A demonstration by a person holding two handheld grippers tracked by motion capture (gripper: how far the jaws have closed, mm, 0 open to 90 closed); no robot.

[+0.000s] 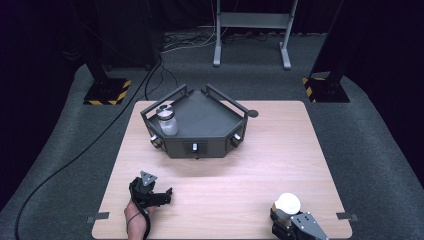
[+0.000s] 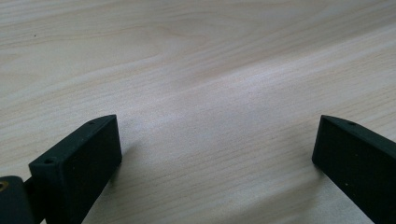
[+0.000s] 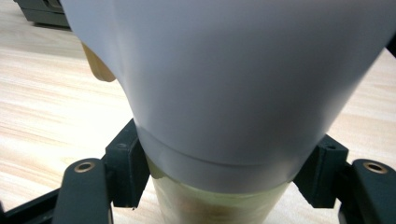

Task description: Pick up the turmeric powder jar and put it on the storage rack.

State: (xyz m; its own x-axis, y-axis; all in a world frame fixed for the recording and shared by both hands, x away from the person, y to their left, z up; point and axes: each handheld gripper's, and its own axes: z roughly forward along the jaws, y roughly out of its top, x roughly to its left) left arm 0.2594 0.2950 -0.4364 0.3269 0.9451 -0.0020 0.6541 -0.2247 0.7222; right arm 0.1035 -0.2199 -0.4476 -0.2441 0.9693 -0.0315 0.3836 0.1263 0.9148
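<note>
At the table's front right, my right gripper [image 1: 286,214] is shut on a clear jar with a white lid [image 1: 288,202]. In the right gripper view the white lid [image 3: 224,84] looms close, and the two jaws press on the jar just under the lid, where my right gripper [image 3: 224,163] holds it. My left gripper [image 1: 162,194] rests low over the front left of the wooden table [image 1: 260,160]. Its jaws stand wide apart over bare wood, with nothing inside my left gripper [image 2: 217,126]. A second white-lidded jar [image 1: 167,120] stands upright in the left corner of a dark angular tray [image 1: 200,148].
The tray sits at the table's back centre, with a small black disc [image 1: 253,113] beside its right corner. Beyond the table are a grey stand [image 1: 250,30], two black posts on yellow-striped bases [image 1: 106,92] and a cable [image 1: 75,157] across the grey floor.
</note>
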